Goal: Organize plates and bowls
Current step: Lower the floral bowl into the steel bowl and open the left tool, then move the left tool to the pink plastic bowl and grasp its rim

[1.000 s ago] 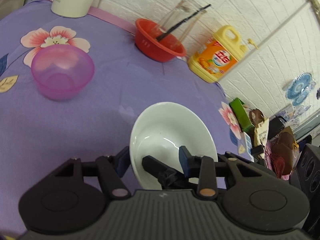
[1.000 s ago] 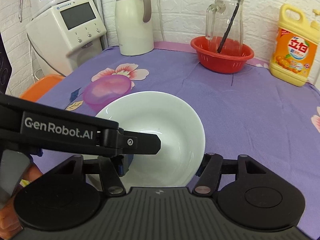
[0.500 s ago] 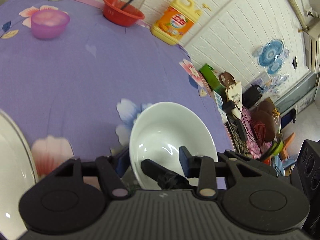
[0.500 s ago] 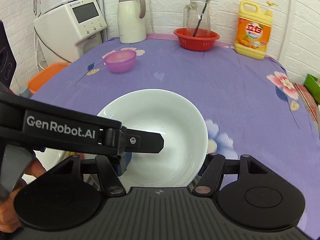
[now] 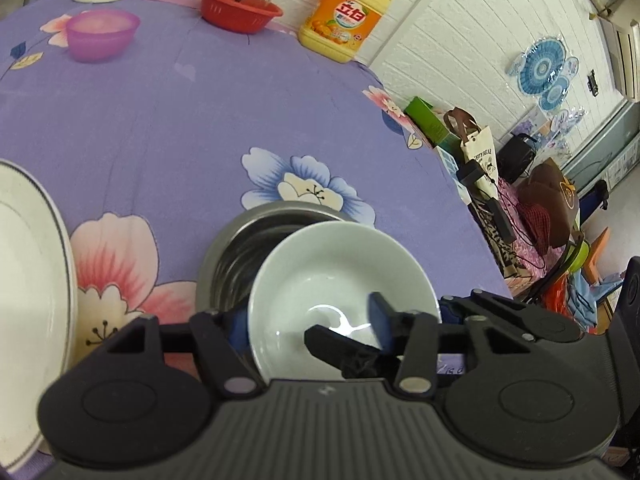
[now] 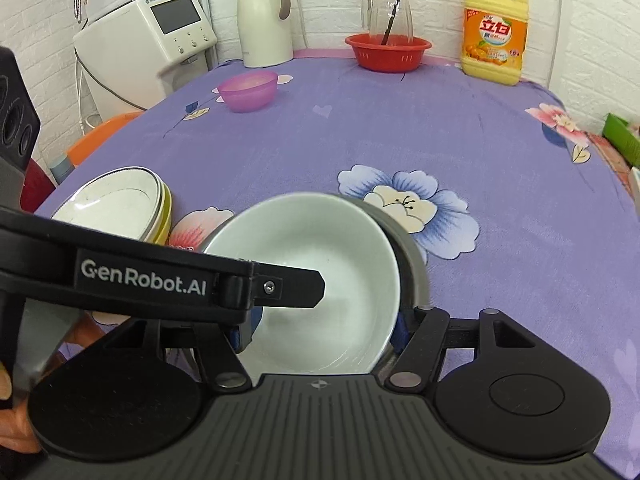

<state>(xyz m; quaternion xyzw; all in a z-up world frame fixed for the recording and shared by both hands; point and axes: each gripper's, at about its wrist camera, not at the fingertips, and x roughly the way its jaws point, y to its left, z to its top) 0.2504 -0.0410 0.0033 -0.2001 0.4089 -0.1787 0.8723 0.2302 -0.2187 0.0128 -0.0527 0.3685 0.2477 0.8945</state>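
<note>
White ceramic bowl [image 5: 340, 276], glossy, slippery and breakable, pinched at opposite rim edges by left tongs [image 5: 308, 320] and right tongs [image 6: 324, 328], over steel bowl [image 5: 240, 248] near counter [image 6: 400, 128] front edge.

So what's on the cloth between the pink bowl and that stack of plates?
Nothing: in the right wrist view, only bare flowered purple cloth lies between the pink bowl and the plate stack.

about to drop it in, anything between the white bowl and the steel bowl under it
Nothing visible. The white bowl, pinched by both grippers, hangs over the steel bowl, whose visible inside looks empty; the part beneath the white bowl is hidden.
</note>
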